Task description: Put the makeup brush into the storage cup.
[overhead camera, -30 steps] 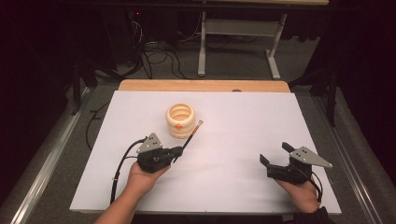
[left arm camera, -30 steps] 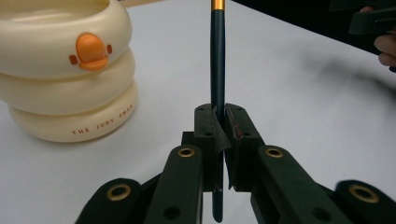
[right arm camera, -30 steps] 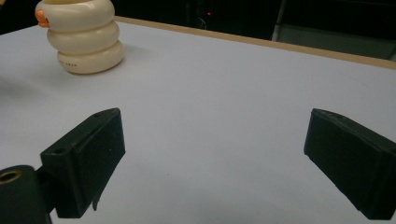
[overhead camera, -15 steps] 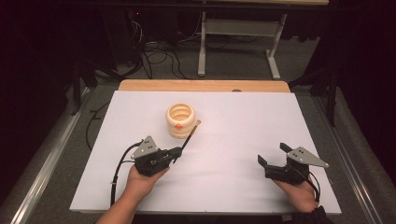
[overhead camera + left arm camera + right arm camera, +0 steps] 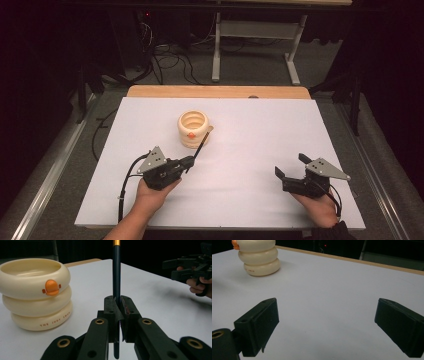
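Left gripper (image 5: 117, 315) is clamped on a thin dark pen-like stick with a gold band (image 5: 116, 270), just off the cream ringed ceramic cup (image 5: 193, 129) mid-desk; lift the tip over the rim, lower gently. Right gripper (image 5: 327, 327) gapes empty near the desk's front right corner

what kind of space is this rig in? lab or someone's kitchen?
Probably a lab or workshop recording station, not a kitchen. A white-covered table stands in a dark room, loose cables run over the floor behind it, and a metal desk frame stands farther back.
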